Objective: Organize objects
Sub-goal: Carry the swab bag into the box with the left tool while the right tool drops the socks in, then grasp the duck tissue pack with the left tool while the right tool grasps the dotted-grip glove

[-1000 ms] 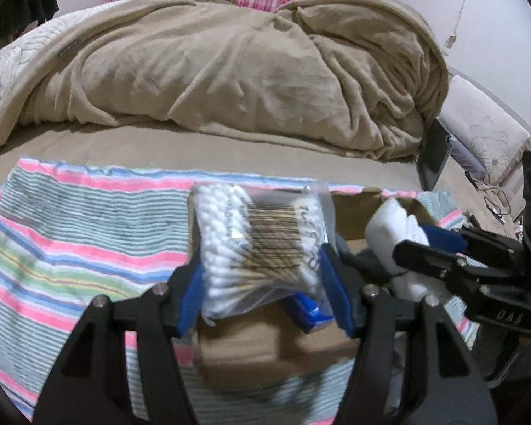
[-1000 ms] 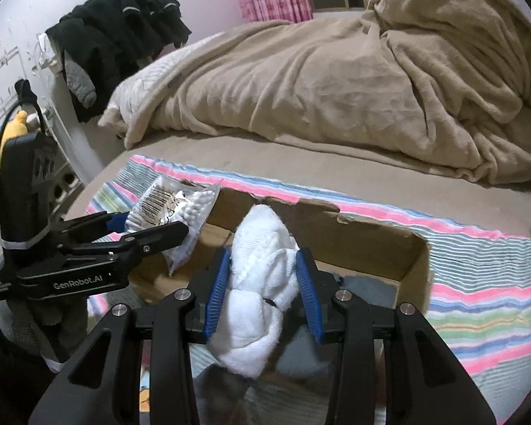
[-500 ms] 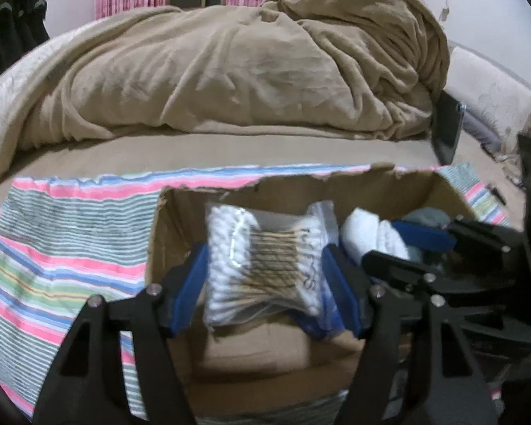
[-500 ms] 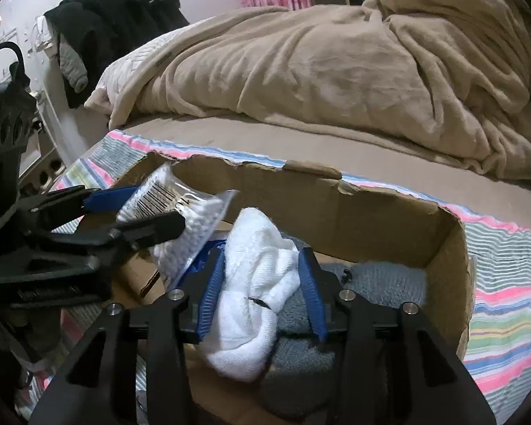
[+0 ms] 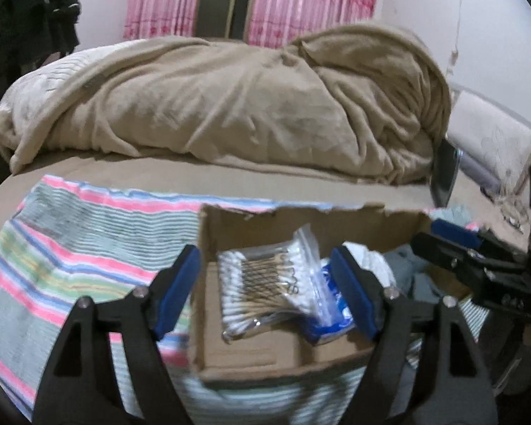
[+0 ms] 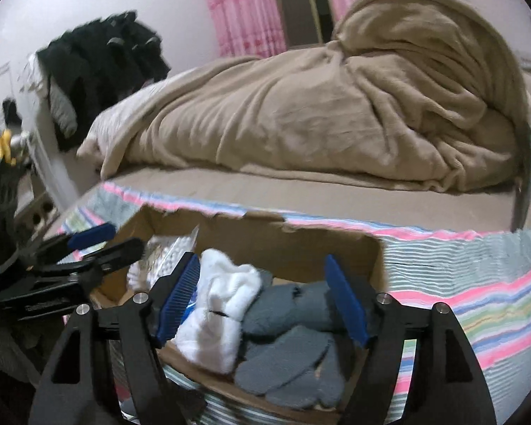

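An open cardboard box [image 5: 301, 219] sits on a striped cloth on the bed. A clear bag of cotton swabs [image 5: 262, 287] lies in the box's left part, beside a blue packet [image 5: 332, 311]. My left gripper [image 5: 265, 294] is open, its pads either side of the bag and apart from it. In the right wrist view the box [image 6: 265, 233] holds a white rolled sock [image 6: 223, 311] and grey socks [image 6: 286, 347]. My right gripper [image 6: 262, 301] is open above them, with nothing in it. The left gripper shows at that view's left [image 6: 88, 248].
A striped cloth [image 5: 70, 248] covers the bed's front. A heaped beige blanket [image 5: 230, 106] lies behind the box. A dark phone-like slab [image 5: 446, 173] leans at the right. Dark clothes [image 6: 102, 60] hang on the left wall.
Both grippers have opened and drawn back. The swab bag was let go into the box's left part, and the white sock was let go onto the grey socks.
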The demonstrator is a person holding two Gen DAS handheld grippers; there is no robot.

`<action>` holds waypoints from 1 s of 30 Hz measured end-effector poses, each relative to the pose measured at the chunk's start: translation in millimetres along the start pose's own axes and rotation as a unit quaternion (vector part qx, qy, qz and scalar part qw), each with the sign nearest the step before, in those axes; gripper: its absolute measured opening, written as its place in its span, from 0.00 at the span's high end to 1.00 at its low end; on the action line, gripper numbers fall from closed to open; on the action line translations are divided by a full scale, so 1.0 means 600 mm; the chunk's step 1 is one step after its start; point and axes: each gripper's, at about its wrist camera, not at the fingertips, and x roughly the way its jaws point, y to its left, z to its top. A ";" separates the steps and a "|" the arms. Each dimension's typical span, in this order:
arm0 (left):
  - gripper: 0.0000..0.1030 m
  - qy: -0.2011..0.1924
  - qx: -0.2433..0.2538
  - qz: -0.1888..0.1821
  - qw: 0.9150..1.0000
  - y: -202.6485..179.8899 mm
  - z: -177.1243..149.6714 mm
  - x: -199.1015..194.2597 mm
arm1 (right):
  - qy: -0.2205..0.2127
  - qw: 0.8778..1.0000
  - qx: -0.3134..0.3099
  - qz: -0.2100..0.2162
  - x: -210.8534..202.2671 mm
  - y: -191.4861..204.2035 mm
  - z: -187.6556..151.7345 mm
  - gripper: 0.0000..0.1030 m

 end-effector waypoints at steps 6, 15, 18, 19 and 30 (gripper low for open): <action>0.19 -0.013 -0.008 -0.005 1.000 0.010 -0.023 -0.067 | -0.041 0.998 0.043 -0.012 -0.048 -0.022 -0.003 0.26; 0.19 0.003 -0.027 -0.005 1.000 0.023 -0.085 -0.126 | -0.072 0.995 0.065 -0.020 -0.128 -0.017 -0.068 0.25; 0.19 -0.001 -0.030 -0.008 1.000 0.020 -0.095 -0.147 | -0.086 0.995 0.057 -0.018 -0.149 -0.007 -0.081 0.25; 0.19 -0.001 -0.031 -0.009 0.999 0.019 -0.099 -0.151 | -0.090 0.994 0.054 -0.017 -0.154 -0.005 -0.083 0.25; 0.19 0.003 -0.055 -0.030 0.998 0.035 -0.126 -0.184 | -0.090 0.996 0.019 0.010 -0.177 0.023 -0.099 0.25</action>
